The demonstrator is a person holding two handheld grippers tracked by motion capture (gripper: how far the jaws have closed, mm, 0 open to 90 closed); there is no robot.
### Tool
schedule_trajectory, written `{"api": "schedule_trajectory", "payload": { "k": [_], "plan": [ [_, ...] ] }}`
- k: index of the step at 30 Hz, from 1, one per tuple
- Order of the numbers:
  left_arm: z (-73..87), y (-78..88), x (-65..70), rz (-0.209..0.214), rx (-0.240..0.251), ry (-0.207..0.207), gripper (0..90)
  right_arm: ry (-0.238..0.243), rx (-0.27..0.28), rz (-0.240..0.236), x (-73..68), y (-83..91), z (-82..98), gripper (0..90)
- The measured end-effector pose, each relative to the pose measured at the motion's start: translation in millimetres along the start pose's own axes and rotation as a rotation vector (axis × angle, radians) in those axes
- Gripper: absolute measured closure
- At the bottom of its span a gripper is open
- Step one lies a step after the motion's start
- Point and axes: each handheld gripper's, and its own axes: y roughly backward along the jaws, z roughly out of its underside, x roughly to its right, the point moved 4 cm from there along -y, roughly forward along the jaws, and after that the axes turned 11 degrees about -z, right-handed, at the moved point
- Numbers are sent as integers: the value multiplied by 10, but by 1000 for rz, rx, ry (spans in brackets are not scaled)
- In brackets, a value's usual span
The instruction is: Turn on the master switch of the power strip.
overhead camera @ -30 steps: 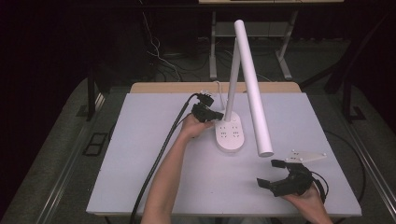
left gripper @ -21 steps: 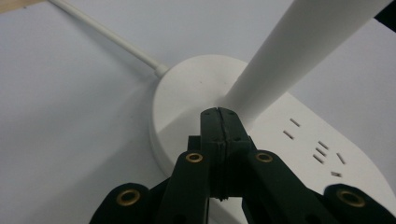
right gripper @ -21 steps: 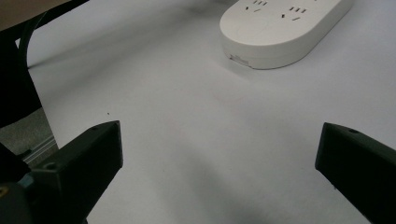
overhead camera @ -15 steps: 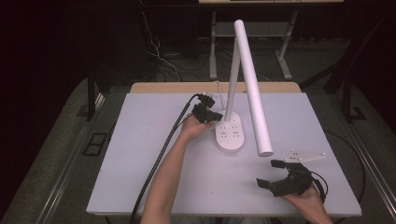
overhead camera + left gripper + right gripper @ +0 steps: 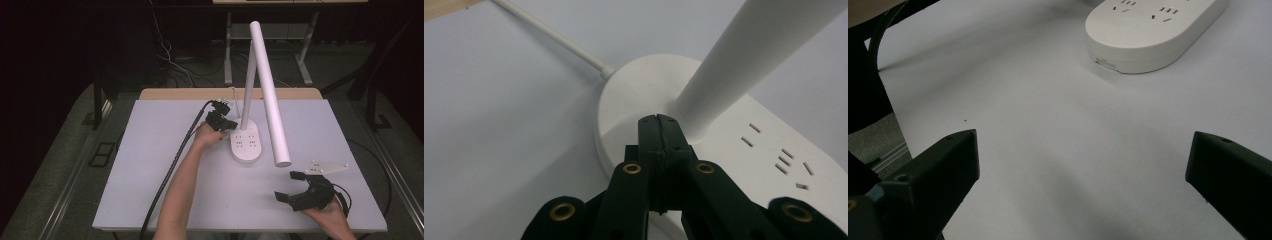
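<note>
White plastic marks the lamp (image 5: 246, 142), which stands near the middle of the table (image 5: 150, 200) on an oval base with sockets along its top; its pole rises from the far end and its long tube head slants down toward the near right; the left gripper (image 5: 223, 121) sits at the far left end of that base, jaws pressed together with nothing between them, tips resting on the base beside the foot of the pole, so I judge a press on a switch there to be under way; no glow shows from the head, so the lamp looks unlit and the job unfinished; the right gripper (image 5: 292, 186) waits well apart at the near right, jaws spread wide and empty. From above, the whole lamp and both arms can be placed; the left gripper view shows the closed tips (image 5: 658, 131) on the base and the cord (image 5: 549, 32) joining it; the right gripper view shows the base's near end (image 5: 1148, 35) across bare table.
</note>
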Motion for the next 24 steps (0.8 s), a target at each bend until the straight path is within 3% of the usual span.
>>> {"api": "schedule_trajectory", "payload": {
  "k": [1,3,6,7,9,13,14,18,20,24],
  "plan": [
    [2,3,-6,-2,-9,-13,900,-5,0,0,1,4,-1,3],
    [-5,-9,0,3,-5,18,900,-6,2,3,6,13,0,3],
    [-6,-9,-5,3,-18,13,900,-10,3,4,4,21,0,3],
    [-15,-19,17,-2,-9,34,900,-12,3,3,6,26,1,3],
    [-9,-10,8,-7,-23,6,900,-15,5,3,16,27,1,3],
    [-10,-12,26,-19,-20,10,900,-17,8,5,26,34,-2,3],
    [-10,-2,21,-24,-36,-16,900,-17,7,6,27,34,-1,3],
    [-12,-2,38,-40,-43,-30,900,-14,9,7,33,36,-1,3],
    [-12,-6,71,-53,-40,-11,900,-18,10,7,34,37,-1,3],
    [-11,-3,36,-37,-39,0,900,-25,11,10,42,42,-2,3]
  ]
}}
